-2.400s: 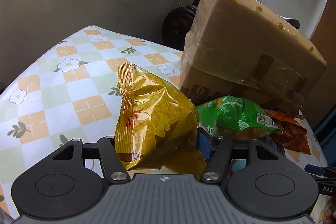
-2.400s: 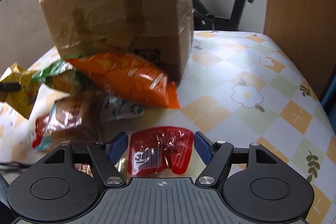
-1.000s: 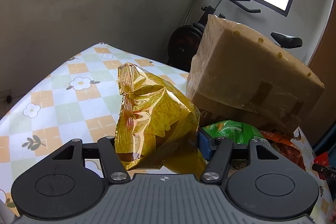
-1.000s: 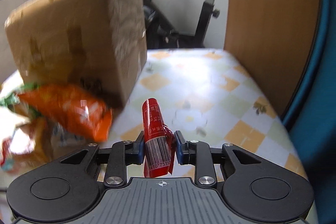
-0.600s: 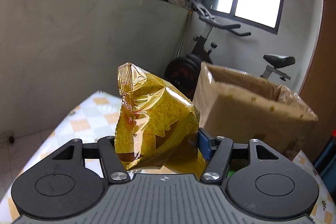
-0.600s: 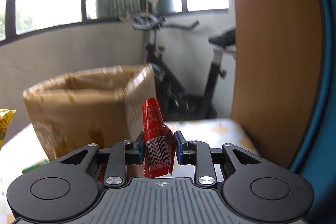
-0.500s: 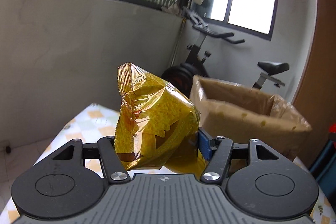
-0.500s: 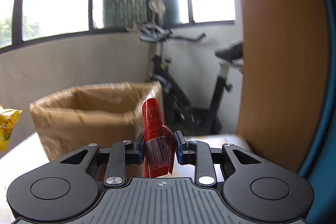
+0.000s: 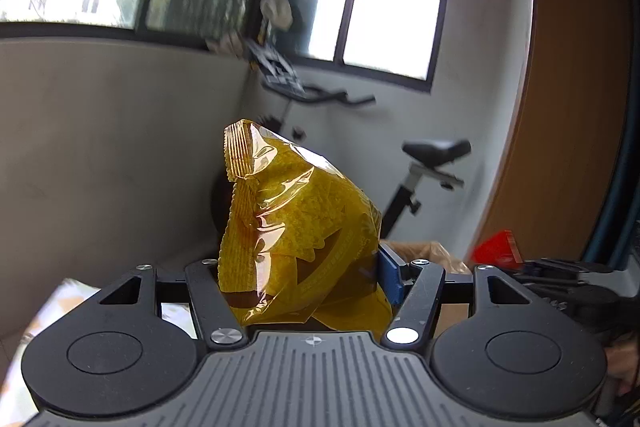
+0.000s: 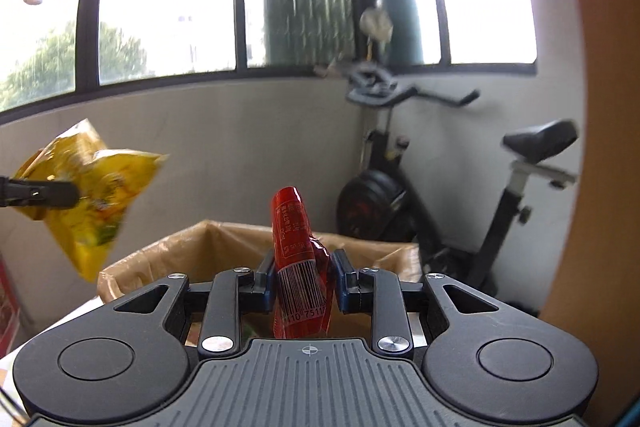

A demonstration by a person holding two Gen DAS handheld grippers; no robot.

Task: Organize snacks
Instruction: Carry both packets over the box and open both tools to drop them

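Note:
My left gripper [image 9: 302,277] is shut on a crinkled yellow snack bag [image 9: 296,227], held high in the air. In the right wrist view that yellow bag [image 10: 90,195] hangs at the left, above the box's left side, pinched by a dark fingertip [image 10: 40,195]. My right gripper [image 10: 304,279] is shut on a narrow red packet [image 10: 298,259] with a barcode, upright between the blue pads. An open cardboard box [image 10: 168,255] lined with brown plastic stands just ahead of and below the right gripper. From the left wrist, the red packet [image 9: 498,247] and the right gripper's black frame show at the right.
A black exercise bike [image 10: 460,187] stands behind the box against the grey wall, under barred windows. A brown wooden panel [image 10: 600,147] rises at the right. A strip of the patterned tablecloth [image 9: 24,367] shows at the lower left of the left wrist view.
Both grippers have risen from table height, each keeping its packet. The box's open top has come into view below them, and the snack pile has dropped out of sight.

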